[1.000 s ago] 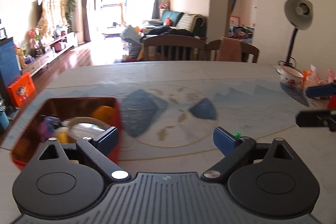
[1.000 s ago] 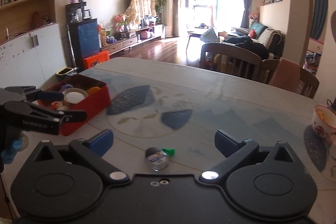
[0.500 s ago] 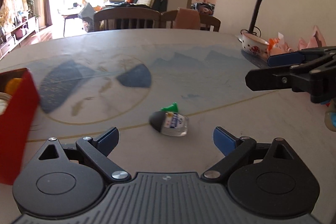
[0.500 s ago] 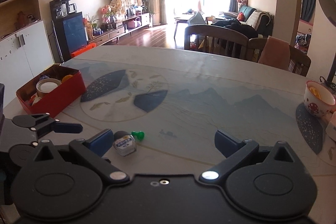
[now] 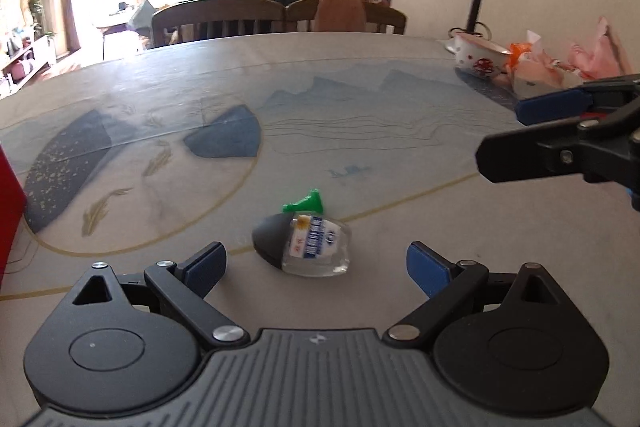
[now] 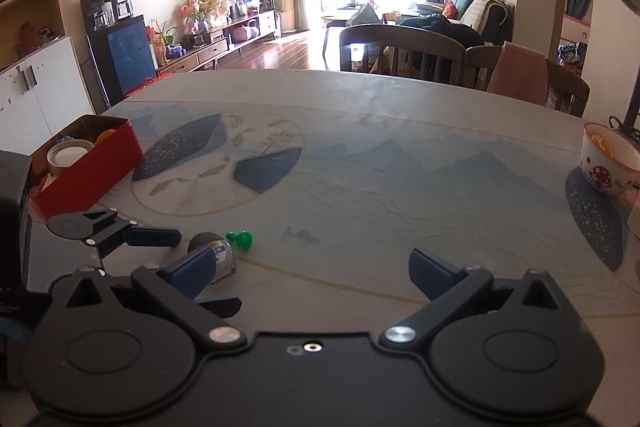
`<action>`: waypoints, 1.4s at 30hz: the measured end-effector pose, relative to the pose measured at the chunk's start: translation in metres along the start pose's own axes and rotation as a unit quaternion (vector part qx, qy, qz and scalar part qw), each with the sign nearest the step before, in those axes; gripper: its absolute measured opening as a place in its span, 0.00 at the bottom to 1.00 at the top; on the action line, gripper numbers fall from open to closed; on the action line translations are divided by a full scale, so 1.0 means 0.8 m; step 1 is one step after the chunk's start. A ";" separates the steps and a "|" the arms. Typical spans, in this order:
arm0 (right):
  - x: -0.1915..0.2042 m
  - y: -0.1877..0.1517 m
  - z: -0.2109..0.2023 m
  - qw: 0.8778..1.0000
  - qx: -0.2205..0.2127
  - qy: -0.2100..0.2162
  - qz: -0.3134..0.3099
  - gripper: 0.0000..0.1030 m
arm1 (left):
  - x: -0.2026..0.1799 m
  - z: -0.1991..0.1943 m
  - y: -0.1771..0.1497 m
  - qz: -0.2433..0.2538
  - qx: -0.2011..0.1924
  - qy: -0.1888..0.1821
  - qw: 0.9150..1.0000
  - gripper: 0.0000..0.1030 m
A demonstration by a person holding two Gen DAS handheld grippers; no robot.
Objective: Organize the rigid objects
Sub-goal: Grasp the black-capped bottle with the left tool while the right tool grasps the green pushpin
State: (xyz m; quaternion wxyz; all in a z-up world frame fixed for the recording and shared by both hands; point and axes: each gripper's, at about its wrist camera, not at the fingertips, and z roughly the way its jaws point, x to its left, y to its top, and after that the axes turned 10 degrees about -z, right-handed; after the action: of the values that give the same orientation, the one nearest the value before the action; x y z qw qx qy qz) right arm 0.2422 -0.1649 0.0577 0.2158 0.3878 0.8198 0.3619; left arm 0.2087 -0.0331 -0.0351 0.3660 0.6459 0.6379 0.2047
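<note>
The left gripper (image 5: pixel 316 261) has swung off the red box (image 6: pixel 90 163) and now frames the small bottle (image 5: pixel 304 245) lying between its wide-open, empty jaws, likely ready to pinch; the right gripper (image 6: pixel 308 267) hangs open, holding nothing.

A small clear bottle (image 5: pixel 308 246) with a black cap and blue-white label lies on its side on the table (image 5: pixel 360 115). A green pawn-shaped piece (image 5: pixel 305 203), also toppled, lies just beyond the bottle. The red box (image 6: pixel 90 163) holding a tape roll sits well apart from the bottle.
</note>
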 end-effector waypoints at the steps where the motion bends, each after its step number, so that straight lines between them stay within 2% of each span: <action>1: 0.000 -0.001 0.002 1.000 0.001 0.001 0.002 1.00 | 0.000 0.001 0.000 0.002 -0.002 0.004 1.000 0.95; 5: 0.001 -0.001 0.011 1.000 0.008 0.002 0.005 1.00 | 0.000 0.003 0.000 0.005 -0.006 0.020 1.000 0.93; 7: 0.000 -0.002 0.014 1.000 0.011 0.002 0.007 1.00 | 0.001 0.002 0.001 0.005 -0.011 0.019 1.000 0.84; 9: -0.001 -0.002 0.018 1.000 0.013 0.001 0.009 1.00 | 0.000 0.001 0.001 0.011 -0.016 0.022 1.000 0.70; 15: 0.002 -0.002 0.030 1.000 0.021 0.008 0.012 1.00 | 0.000 0.000 0.000 0.016 -0.022 0.026 0.999 0.55; 17: 0.005 -0.001 0.033 1.000 0.023 0.011 0.009 1.00 | 0.002 -0.001 0.000 0.012 -0.023 0.026 0.999 0.52; 26: 0.020 0.006 0.053 0.999 0.031 0.023 -0.011 0.96 | 0.029 -0.022 -0.009 -0.005 -0.028 0.043 0.999 0.52; 36: 0.058 0.012 0.085 0.996 0.052 0.038 -0.065 0.70 | 0.071 -0.049 -0.019 -0.037 -0.032 0.069 0.996 0.52; 38: 0.062 0.013 0.091 0.995 0.055 0.047 -0.062 0.61 | 0.073 -0.052 -0.021 -0.038 -0.033 0.072 0.996 0.52; 39: 0.064 0.014 0.093 0.996 0.052 0.042 -0.062 0.59 | 0.073 -0.052 -0.021 -0.037 -0.033 0.074 0.996 0.52; 42: 0.069 0.017 0.097 0.996 0.047 0.036 -0.066 0.46 | 0.074 -0.054 -0.022 -0.038 -0.033 0.076 0.996 0.52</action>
State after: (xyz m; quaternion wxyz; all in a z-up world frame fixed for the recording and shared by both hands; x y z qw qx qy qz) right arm 0.2642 -0.0821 0.0142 0.1907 0.3289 0.8672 0.3215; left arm 0.1710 0.0320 -0.0320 0.3452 0.5916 0.6806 0.2598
